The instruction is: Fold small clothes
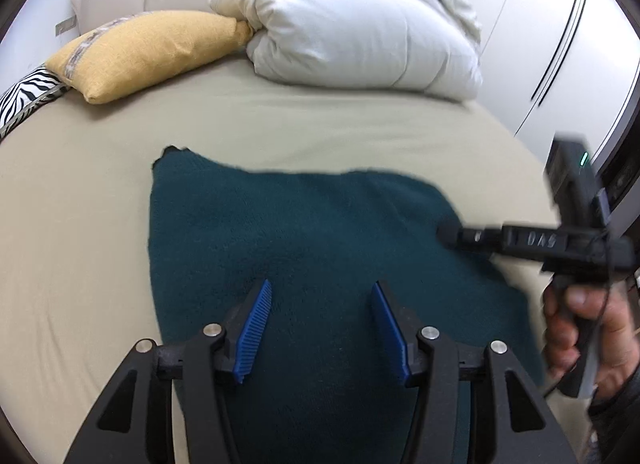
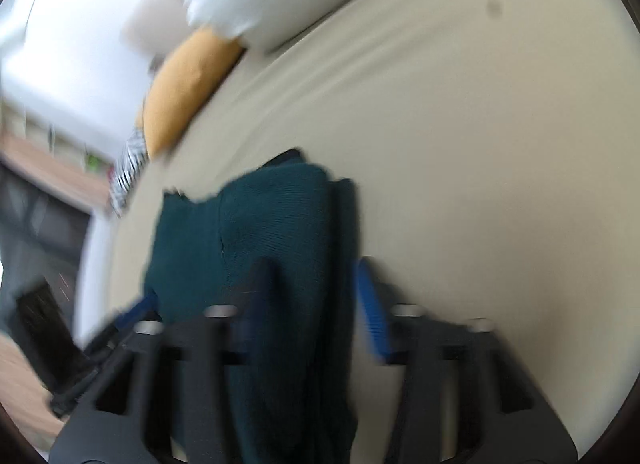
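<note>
Left tongs (image 1: 320, 296) stand spread above the dark teal knitted garment (image 1: 304, 232), which lies flat on the beige-sheeted bed (image 1: 80, 224); right tongs (image 2: 316, 284), blurred, stand parted over its edge.

- Dark green garment (image 1: 304, 232) lies spread flat on the beige bed sheet (image 1: 80, 200).
- Left gripper (image 1: 322, 288) above the garment, jaws apart, empty.
- Right gripper (image 1: 448, 233) at the garment's right edge, blurred; perhaps touching it.

L tongs (image 1: 322, 290), R tongs (image 2: 316, 268) apart.
</note>
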The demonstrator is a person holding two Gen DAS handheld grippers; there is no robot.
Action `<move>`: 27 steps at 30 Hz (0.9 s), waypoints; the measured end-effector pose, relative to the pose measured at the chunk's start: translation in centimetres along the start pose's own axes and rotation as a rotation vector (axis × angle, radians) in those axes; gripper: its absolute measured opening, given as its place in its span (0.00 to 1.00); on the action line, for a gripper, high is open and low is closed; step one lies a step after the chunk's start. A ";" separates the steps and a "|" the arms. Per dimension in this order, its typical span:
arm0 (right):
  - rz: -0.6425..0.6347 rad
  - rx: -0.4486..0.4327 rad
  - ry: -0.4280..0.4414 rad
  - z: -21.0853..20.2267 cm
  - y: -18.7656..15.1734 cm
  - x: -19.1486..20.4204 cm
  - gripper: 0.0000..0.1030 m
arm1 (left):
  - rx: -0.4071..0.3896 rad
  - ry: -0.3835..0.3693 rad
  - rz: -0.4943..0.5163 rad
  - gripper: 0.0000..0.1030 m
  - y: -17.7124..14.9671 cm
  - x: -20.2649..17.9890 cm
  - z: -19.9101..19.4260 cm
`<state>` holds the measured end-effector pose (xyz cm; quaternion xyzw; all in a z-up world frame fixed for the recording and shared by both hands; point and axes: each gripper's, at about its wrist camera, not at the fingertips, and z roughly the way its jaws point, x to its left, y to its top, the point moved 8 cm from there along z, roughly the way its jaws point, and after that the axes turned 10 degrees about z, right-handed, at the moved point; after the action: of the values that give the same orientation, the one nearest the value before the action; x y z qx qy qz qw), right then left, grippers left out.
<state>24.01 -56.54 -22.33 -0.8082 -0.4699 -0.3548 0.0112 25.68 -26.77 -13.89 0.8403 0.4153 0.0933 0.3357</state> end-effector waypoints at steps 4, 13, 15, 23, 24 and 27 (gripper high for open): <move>-0.095 -0.116 -0.035 -0.9 1.4 2.1 0.08 | -0.055 0.007 -0.016 0.53 -0.5 0.4 -0.2; 0.067 -0.133 -0.005 -0.5 1.6 -1.2 0.13 | -0.071 0.032 0.003 0.53 -0.8 0.1 0.3; 0.062 -0.176 -0.034 -2.6 1.4 -0.2 0.16 | -0.052 0.037 -0.016 0.53 -0.7 0.1 -0.3; 0.049 0.028 0.222 -2.9 -7.5 3.6 0.19 | -0.050 0.033 -0.063 0.52 -2.7 -0.2 -2.3; 0.058 0.064 0.205 -1.5 -8.5 2.5 0.18 | -0.042 0.033 -0.043 0.53 -2.9 -0.4 -2.0; 0.079 0.001 0.338 -1.4 -8.9 -0.2 0.00 | -0.040 0.028 0.004 0.53 -3.2 -0.5 -1.3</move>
<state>16.28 -52.20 -24.17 -0.7547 -0.4295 -0.4848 0.1047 22.77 -25.11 -14.87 0.8328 0.4162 0.1144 0.3465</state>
